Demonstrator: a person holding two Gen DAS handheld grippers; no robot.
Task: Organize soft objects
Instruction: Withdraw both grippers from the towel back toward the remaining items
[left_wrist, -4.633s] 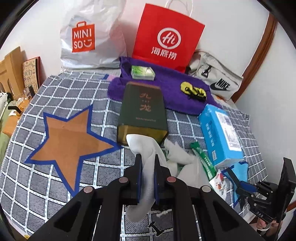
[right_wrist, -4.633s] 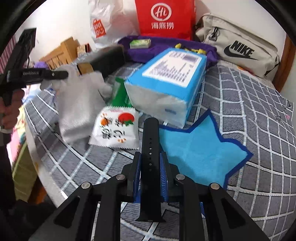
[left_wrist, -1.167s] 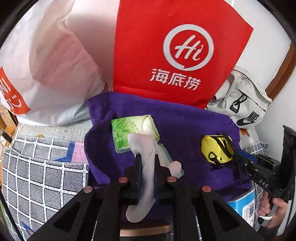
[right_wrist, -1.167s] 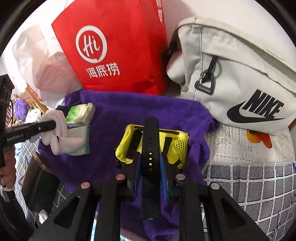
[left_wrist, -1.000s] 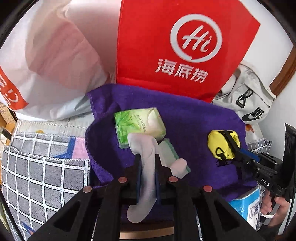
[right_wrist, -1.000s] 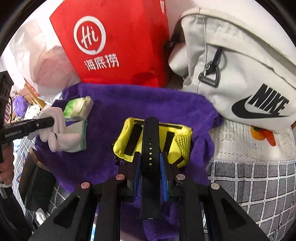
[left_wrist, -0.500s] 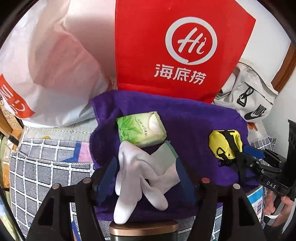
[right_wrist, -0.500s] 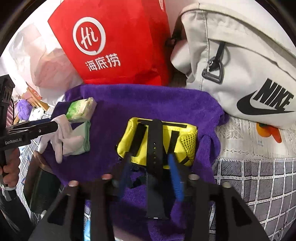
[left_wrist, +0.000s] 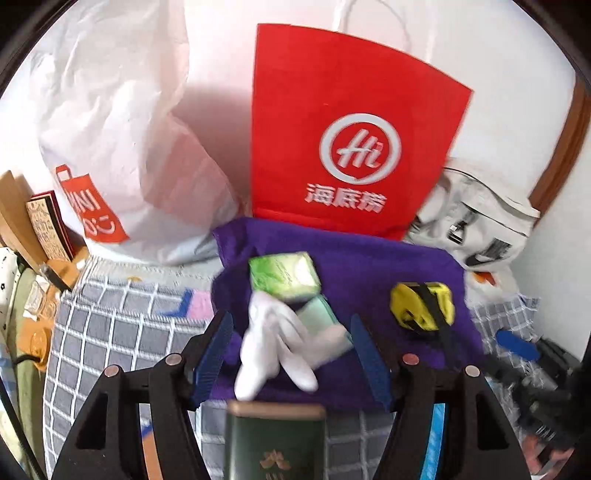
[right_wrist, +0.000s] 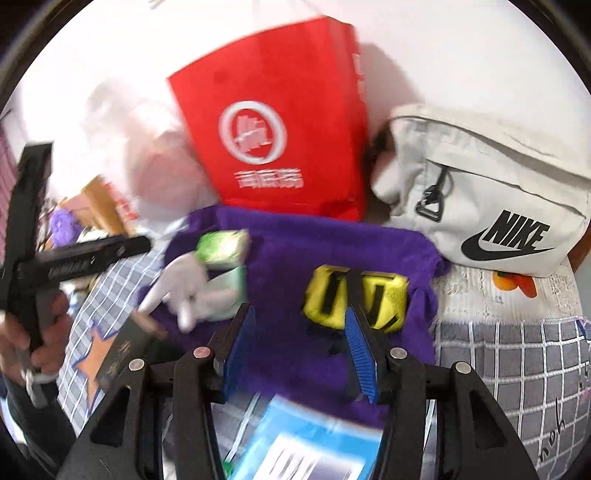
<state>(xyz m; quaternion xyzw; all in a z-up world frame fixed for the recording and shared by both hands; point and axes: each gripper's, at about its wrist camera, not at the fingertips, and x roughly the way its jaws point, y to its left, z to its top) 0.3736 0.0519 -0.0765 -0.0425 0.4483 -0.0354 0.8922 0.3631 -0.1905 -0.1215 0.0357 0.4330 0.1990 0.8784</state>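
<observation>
On the bed (left_wrist: 122, 332) a towel (left_wrist: 369, 266) lies spread before a paper bag (left_wrist: 332, 147), which stands against the wall. On the towel, a glove (left_wrist: 273, 343) lies at the left, touching a tissue pack (left_wrist: 282, 275) behind it. A pouch (left_wrist: 421, 304) with a strap (right_wrist: 352, 291) across it lies at the right, well apart. A plastic bag (left_wrist: 122, 129) stands left of the paper bag and a sling bag (right_wrist: 480, 199) right of it. A box (left_wrist: 275, 439) lies before the towel.

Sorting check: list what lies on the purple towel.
On the purple towel: a green tissue pack, a white glove over a pale green cloth, and a yellow pouch with a black strap. Most of that cloth is hidden.
</observation>
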